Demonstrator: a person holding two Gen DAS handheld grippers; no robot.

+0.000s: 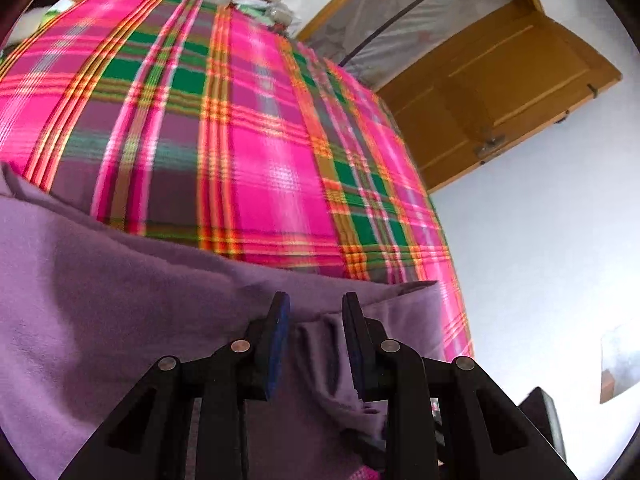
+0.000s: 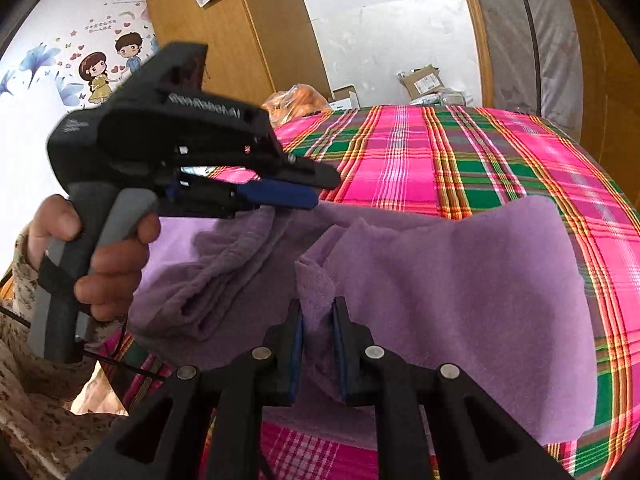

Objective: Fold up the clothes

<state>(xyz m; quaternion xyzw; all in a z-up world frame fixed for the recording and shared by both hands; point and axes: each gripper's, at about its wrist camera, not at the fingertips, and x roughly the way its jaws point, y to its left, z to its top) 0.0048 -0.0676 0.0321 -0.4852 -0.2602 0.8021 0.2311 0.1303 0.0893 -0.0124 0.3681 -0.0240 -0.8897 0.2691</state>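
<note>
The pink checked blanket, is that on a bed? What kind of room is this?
Most likely a bedroom at home. The pink and green plaid blanket covers what looks like a bed, a brown wooden door stands beside it, and cartoon wall stickers of two children decorate the white wall.
</note>
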